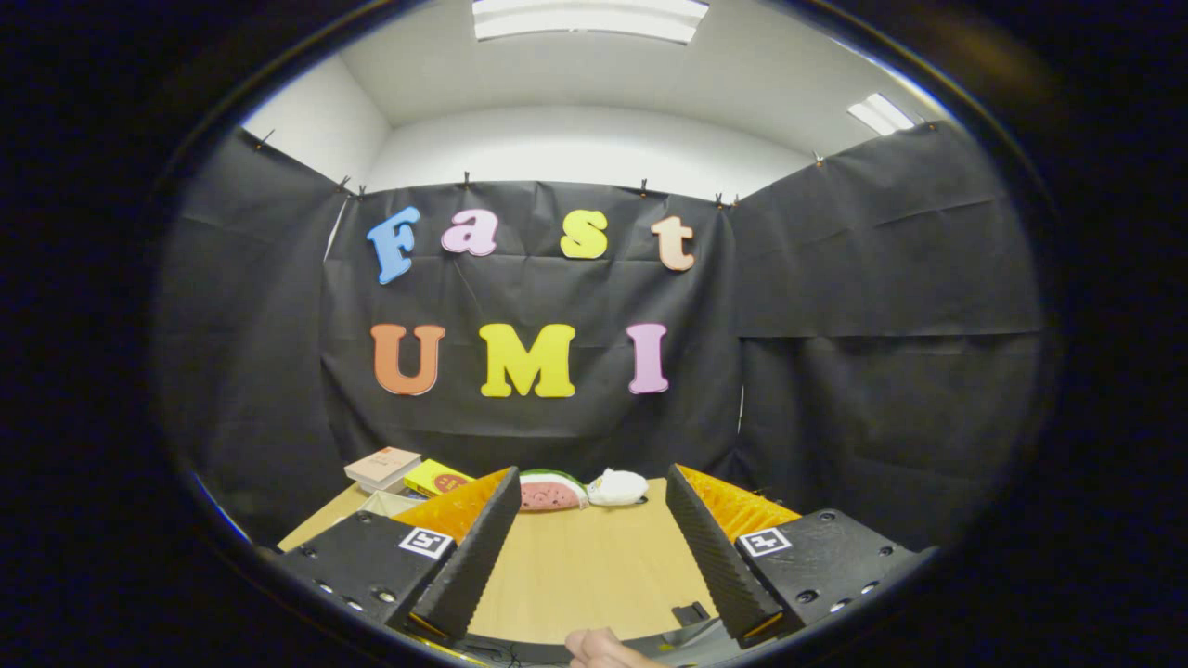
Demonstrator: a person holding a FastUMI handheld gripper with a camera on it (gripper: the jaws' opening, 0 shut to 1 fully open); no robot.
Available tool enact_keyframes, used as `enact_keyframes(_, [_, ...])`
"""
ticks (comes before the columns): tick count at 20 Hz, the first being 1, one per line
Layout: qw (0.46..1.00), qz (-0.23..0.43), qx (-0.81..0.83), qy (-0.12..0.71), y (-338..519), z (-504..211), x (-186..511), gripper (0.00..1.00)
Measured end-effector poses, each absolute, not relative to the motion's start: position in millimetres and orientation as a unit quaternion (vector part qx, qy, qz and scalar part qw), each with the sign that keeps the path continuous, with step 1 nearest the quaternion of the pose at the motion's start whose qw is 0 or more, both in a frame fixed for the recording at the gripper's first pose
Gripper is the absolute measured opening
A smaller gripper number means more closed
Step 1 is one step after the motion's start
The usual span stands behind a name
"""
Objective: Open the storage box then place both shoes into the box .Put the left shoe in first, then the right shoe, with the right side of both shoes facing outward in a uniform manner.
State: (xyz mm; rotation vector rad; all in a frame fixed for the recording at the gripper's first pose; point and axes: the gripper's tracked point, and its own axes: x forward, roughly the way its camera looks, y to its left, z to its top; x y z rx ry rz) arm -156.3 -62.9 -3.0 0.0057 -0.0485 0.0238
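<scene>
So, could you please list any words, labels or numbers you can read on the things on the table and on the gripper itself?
None can be read as words.
Pale book: cover print too small to read.
Yellow book: red round mark, too blurred to read.
Square markers on the gripper, which is open with nothing between its fingers: black-and-white coded patterns, not words.
</scene>
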Motion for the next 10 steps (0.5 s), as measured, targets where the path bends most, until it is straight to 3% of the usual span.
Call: enact_keyframes(10, [1.0,0.014,0.007,-0.016,-51,-6,-143,0.96])
